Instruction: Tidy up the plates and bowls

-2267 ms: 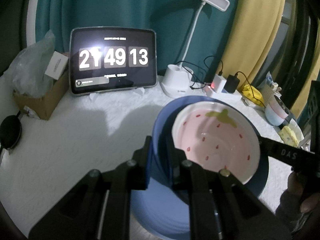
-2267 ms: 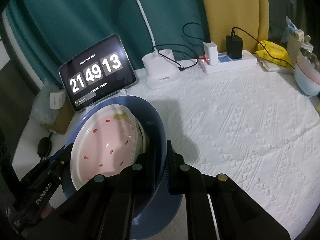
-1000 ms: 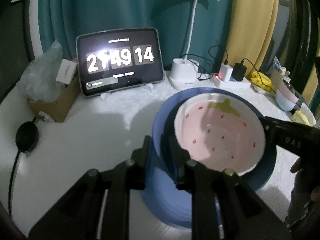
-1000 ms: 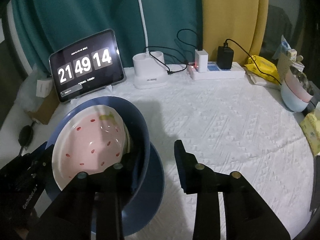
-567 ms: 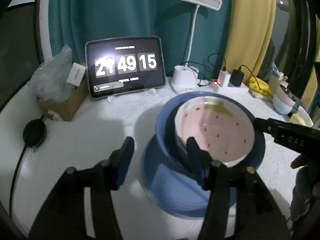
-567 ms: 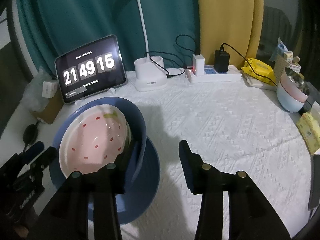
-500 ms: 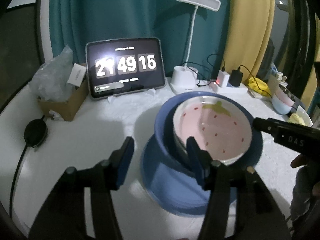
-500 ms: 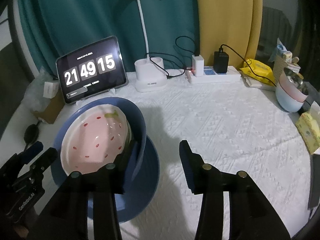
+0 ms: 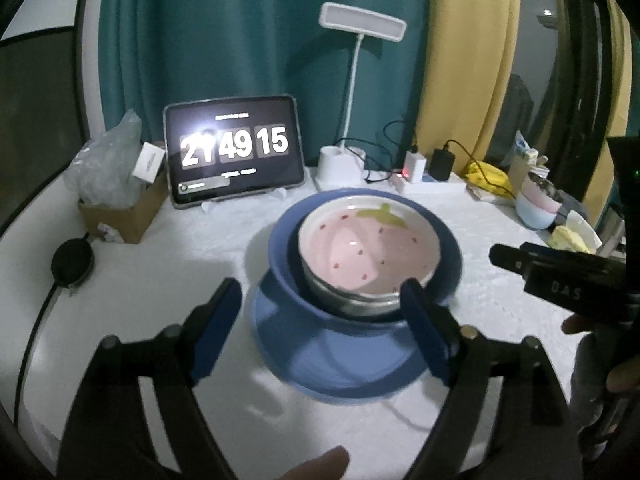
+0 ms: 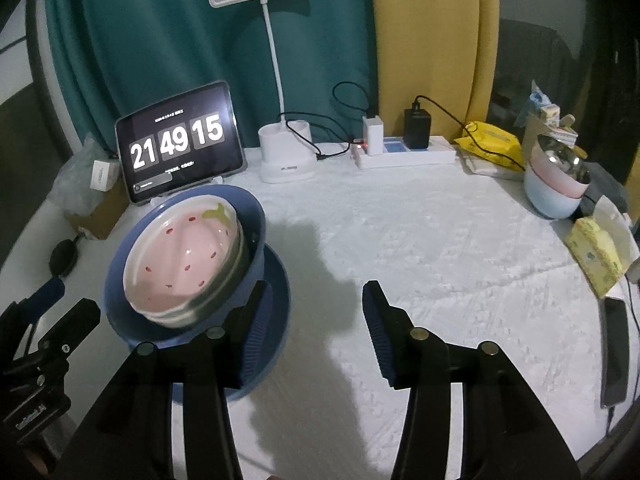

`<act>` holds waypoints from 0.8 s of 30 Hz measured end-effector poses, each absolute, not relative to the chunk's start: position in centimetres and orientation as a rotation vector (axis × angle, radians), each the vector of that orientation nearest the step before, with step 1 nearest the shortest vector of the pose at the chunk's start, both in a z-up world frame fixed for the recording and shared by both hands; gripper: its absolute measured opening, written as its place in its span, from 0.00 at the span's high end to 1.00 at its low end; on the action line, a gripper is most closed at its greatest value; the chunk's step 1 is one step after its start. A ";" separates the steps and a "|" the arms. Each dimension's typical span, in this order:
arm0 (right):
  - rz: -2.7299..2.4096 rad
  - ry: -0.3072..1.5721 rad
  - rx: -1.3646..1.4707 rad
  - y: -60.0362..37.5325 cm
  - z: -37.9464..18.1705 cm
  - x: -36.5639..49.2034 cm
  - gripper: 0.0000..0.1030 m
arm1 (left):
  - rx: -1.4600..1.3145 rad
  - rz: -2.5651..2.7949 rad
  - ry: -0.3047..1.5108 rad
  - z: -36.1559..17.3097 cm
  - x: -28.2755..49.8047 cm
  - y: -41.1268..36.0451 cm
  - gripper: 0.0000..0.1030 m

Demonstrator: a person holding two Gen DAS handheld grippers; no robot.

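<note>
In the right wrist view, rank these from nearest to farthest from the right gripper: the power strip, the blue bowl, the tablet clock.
From the right gripper:
1. Blue bowl, just left of the left finger, stacked on the blue plate.
2. Tablet clock, far back left.
3. Power strip, back, slightly right; close to the tablet's range.

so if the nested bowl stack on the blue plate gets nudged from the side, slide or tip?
Probably tips before it slides: the blue bowl leans toward the camera on the blue plate, not flat. The strawberry bowl and the pale bowl under it sit loosely nested, so they would likely shift or clatter. All look glazed ceramic: likely slick, heavy and chippable.
</note>
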State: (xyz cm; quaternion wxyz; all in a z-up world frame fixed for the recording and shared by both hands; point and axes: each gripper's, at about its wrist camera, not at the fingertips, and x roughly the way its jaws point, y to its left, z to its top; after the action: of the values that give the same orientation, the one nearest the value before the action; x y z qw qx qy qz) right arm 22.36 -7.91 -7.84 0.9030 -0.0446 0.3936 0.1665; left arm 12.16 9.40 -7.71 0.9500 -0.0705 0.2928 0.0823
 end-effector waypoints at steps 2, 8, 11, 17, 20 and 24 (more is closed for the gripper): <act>0.336 0.804 -0.101 -8.3 -7.6 21.9 0.45 | -0.134 0.165 0.586 -7.5 11.7 8.8 0.11; 0.300 0.755 -0.098 -10.1 -6.7 20.6 0.31 | -0.108 0.155 0.557 -6.6 10.3 7.3 0.08; 0.287 0.735 -0.102 -10.8 -6.2 19.9 0.30 | -0.104 0.153 0.534 -6.0 9.5 6.7 0.05; 0.262 0.696 -0.105 -12.3 -5.2 18.1 0.30 | -0.099 0.149 0.505 -5.0 8.3 5.8 0.04; 0.260 0.682 -0.095 -13.1 -4.6 17.2 0.29 | -0.089 0.148 0.492 -4.6 7.6 5.2 0.04; 0.244 0.642 -0.091 -14.1 -3.6 15.6 0.23 | -0.080 0.148 0.472 -4.0 6.6 4.7 0.04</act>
State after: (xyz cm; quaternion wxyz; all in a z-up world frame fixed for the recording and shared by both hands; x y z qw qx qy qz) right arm 15.58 -14.10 -3.63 0.9407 -0.0445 0.3145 0.1194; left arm 6.58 4.69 -3.99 0.9688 -0.0395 0.2336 0.0731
